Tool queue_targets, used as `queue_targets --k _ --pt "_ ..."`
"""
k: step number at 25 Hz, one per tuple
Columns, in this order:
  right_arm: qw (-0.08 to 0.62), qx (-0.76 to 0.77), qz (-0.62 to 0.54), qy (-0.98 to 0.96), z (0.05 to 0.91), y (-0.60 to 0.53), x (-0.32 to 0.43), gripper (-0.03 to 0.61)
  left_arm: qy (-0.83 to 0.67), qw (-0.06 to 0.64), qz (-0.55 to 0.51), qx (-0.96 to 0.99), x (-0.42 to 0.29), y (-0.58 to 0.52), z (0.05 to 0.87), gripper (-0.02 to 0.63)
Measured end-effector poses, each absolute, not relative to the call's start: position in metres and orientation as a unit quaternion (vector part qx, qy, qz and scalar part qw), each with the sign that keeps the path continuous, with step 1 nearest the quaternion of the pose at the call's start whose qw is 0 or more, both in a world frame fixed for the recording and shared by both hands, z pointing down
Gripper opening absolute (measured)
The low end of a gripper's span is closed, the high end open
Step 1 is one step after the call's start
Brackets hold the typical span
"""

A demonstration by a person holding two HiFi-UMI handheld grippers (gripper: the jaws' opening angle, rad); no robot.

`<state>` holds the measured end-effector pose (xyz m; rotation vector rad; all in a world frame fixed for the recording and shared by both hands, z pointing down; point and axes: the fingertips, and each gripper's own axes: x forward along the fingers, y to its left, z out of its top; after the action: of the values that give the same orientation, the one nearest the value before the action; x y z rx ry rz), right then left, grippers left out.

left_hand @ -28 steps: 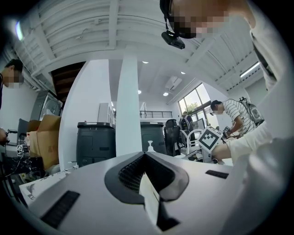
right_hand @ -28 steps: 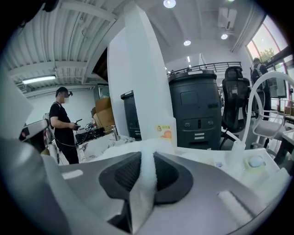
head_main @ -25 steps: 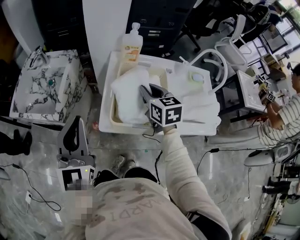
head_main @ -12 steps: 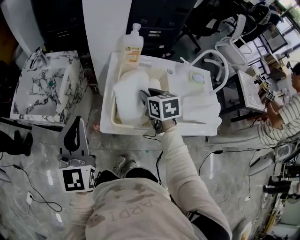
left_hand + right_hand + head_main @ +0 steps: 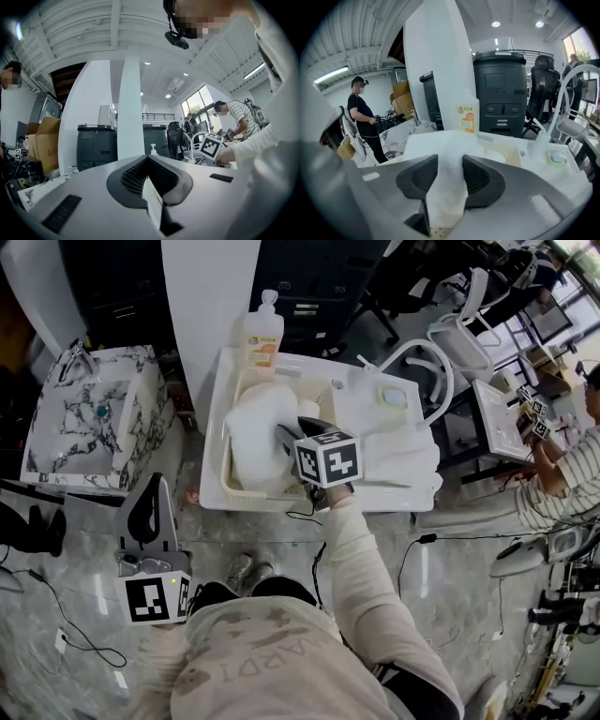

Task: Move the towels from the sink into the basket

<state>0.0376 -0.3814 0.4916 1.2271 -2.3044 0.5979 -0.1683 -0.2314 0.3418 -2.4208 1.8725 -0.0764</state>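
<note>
Off the grey floor rises the white sink [image 5: 214,427], its basket [image 5: 227,482] holding a heaped towel [image 5: 255,427]. Your right gripper [image 5: 284,439] has just been opening its jaws, with that towel loose between them. Your left gripper [image 5: 150,491] hangs well apart, jaws together and empty.

Bottle label [image 5: 262,341] unreadably small, striped-shirt person [image 5: 562,479] cut by right edge, towel [image 5: 255,427] hiding basket [image 5: 226,479] floor

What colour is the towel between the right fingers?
White; see the towel in the right gripper view.
</note>
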Motion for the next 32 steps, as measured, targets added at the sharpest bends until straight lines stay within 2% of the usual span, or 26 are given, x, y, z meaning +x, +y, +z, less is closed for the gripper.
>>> queue_targets --k 5,8,9,10,32 --pt "0.179 0.449 0.214 -0.849 0.469 -0.372 0.042 0.153 0.604 0.043 -0.024 -0.795 -0.162 -0.233 0.341 0.006" --pt "0.156 0.466 0.201 -0.847 0.455 -0.366 0.052 0.077 0.598 0.045 -0.022 -0.800 -0.156 -0.234 0.339 0.006" --pt "0.146 0.470 0.200 -0.847 0.451 -0.364 0.055 0.018 0.596 0.045 -0.022 -0.801 -0.153 -0.234 0.339 0.005" --pt "0.136 0.470 0.202 -0.848 0.447 -0.362 0.057 0.011 0.594 0.046 -0.021 -0.803 -0.151 -0.234 0.338 0.006" --pt "0.052 0.510 0.137 -0.847 0.409 -0.298 0.090 0.011 0.545 0.057 -0.005 -0.836 -0.105 -0.226 0.325 0.006"
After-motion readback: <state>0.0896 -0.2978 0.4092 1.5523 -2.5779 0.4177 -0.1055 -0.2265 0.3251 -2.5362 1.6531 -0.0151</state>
